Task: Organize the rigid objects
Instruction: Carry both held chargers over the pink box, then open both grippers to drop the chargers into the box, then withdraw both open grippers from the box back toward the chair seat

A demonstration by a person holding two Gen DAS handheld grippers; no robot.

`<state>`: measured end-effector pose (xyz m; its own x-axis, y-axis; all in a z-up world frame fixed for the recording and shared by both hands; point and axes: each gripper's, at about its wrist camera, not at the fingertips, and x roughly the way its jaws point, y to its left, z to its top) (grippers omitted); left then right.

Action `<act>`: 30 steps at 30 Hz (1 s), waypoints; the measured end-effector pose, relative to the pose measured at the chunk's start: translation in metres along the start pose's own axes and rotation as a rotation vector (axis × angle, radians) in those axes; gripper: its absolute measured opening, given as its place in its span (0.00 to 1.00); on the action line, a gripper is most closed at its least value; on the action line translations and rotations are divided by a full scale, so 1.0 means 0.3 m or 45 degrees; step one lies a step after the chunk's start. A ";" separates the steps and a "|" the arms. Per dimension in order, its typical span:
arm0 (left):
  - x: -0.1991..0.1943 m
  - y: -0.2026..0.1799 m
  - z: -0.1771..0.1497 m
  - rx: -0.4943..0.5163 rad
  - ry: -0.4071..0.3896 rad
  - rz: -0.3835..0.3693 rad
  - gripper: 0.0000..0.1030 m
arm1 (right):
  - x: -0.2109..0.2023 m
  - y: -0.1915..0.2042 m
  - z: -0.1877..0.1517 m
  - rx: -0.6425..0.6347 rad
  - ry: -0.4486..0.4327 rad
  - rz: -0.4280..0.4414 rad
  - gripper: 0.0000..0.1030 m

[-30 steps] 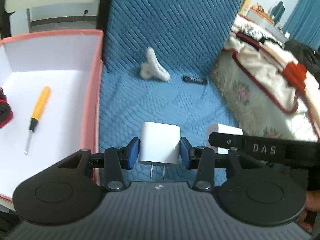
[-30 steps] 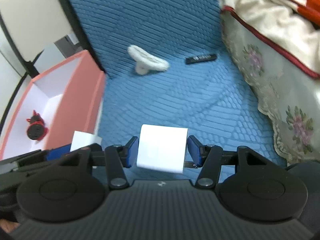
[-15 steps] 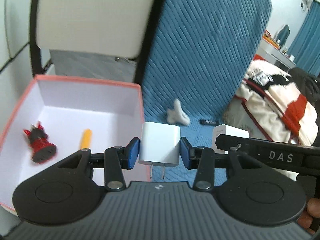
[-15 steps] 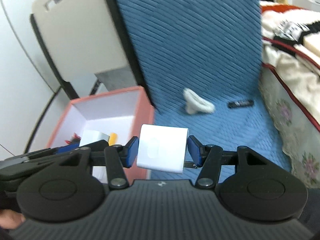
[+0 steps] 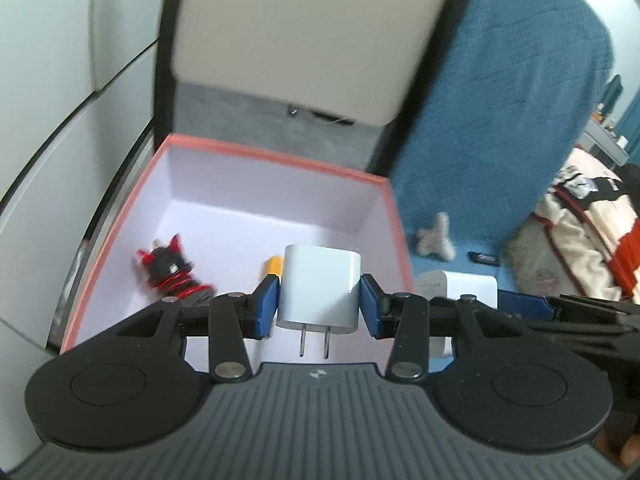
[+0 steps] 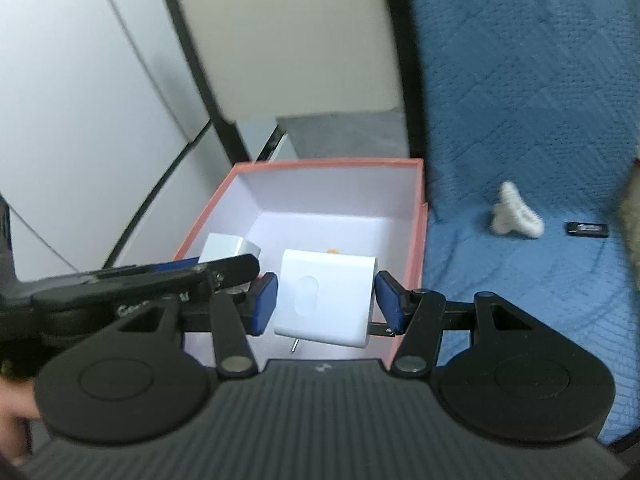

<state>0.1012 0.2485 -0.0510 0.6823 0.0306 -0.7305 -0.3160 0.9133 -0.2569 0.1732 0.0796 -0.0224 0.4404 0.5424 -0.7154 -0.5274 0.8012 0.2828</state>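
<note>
Chargers held over pink box (image 5: 394, 216): left tool (image 5: 320, 306) clamps plug adapter (image 5: 320, 288), right tool (image 6: 326, 300) clamps white charger (image 6: 326, 298). Boxed: screwdriver (image 5: 273, 266), red-black toy (image 5: 172, 270). Left on blue cover: white piece (image 6: 516, 216), black stick (image 6: 588, 229).

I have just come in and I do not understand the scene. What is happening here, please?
A person is tidying small objects into a pink box. The left hand-held gripper holds a white plug charger; the right hand-held gripper holds another white charger. Both hang above the box, where a red-black toy and a yellow tool already lie.
</note>
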 end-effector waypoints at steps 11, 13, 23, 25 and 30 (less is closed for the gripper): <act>0.155 0.194 -0.106 -0.063 0.155 0.071 0.48 | 0.224 0.051 -0.095 -0.063 0.199 -0.033 0.55; 0.186 0.225 -0.123 -0.075 0.185 0.079 0.48 | 0.256 0.055 -0.106 -0.066 0.229 -0.033 0.55; 0.257 0.290 -0.151 -0.110 0.240 0.083 0.48 | 0.319 0.059 -0.108 -0.106 0.264 -0.026 0.51; 0.253 0.285 -0.142 -0.107 0.235 0.074 0.49 | 0.313 0.054 -0.097 -0.110 0.256 -0.028 0.51; 0.212 0.250 -0.110 -0.087 0.189 0.064 0.48 | 0.263 0.043 -0.064 -0.108 0.193 -0.030 0.51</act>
<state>0.0992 0.3054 -0.1376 0.5608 0.0108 -0.8279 -0.3951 0.8822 -0.2562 0.1872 0.1279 -0.0875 0.3423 0.4744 -0.8110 -0.5805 0.7855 0.2144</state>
